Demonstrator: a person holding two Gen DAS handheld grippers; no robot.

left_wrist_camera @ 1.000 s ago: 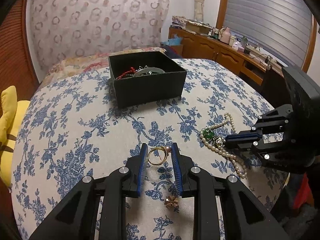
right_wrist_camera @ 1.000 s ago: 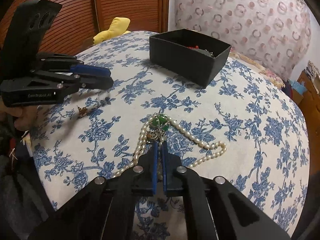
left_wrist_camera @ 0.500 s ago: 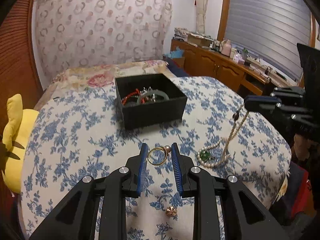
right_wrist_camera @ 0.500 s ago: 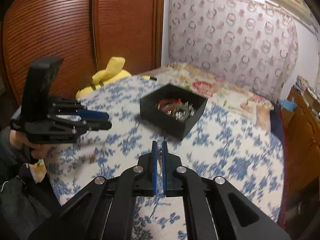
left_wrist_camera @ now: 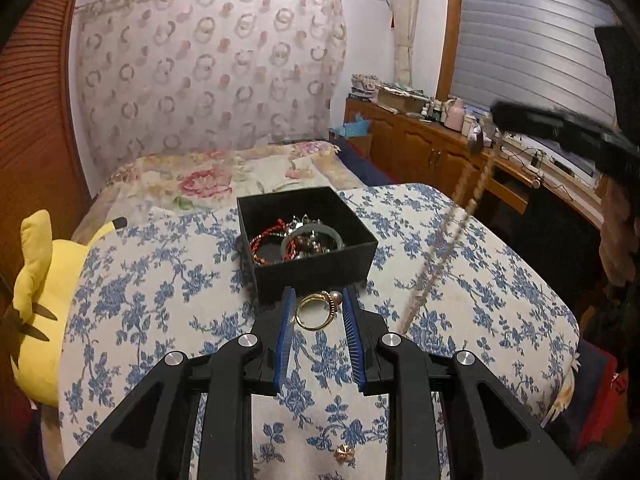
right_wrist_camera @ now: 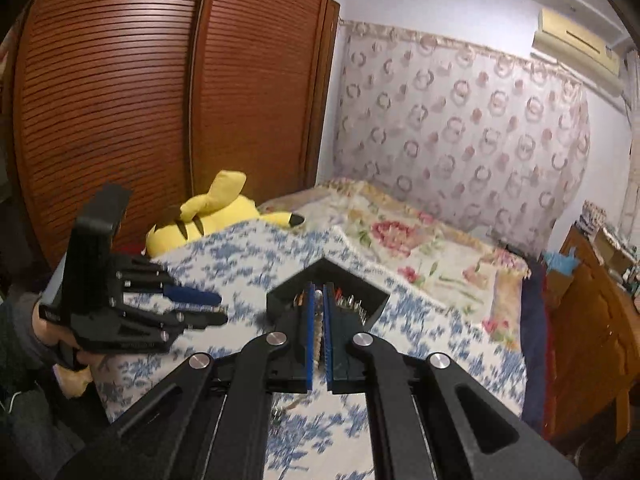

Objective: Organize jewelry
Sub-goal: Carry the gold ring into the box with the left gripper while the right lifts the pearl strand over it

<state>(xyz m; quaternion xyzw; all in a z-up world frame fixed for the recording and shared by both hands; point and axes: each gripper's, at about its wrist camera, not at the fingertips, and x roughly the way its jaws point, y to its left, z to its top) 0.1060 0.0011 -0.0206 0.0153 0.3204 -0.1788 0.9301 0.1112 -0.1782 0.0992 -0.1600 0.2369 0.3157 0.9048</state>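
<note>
Gold ring with a small pearl-like bead (left_wrist_camera: 318,311): clamped across its band between the blue ribbed pads of the left gripper (left_wrist_camera: 318,312), held clear of the table, just in front of the near wall of the open black square box (left_wrist_camera: 316,278). Jaws are narrowed onto the ring, not fully together.

Long strand of cream pearl beads (left_wrist_camera: 440,256): pinched at its top end by the right gripper (right_wrist_camera: 318,308), whose jaws are together on it; the beads show in the slit between the pads. In the left view the strand hangs in a blurred slanting line from the raised gripper down towards the cloth, right of the box. Whether its lower end is off the table I cannot tell.

Step in hand, as I judge it: carry both pieces to the box and drop them in.
- Ring: a thin, hard, smooth hoop can pivot or squirt out of ribbed pads. Keep the squeeze steady, bring it over the box interior, part the jaws only once above the opening.
- Strand: limp and heavy, it will swing. Lift until the tail is free, wait out the sway, lower the tail in first so it coils rather than drapes over the rim.

Box contents: red braided cord, a grey-green smooth bangle, small metallic pieces, tangled. Walls matte, rigid.

Round table in white cloth with blue floral print (left_wrist_camera: 152,280), soft and slightly wrinkled. A small copper-coloured faceted stud (left_wrist_camera: 344,453) is still loose on it, near the front edge.
</note>
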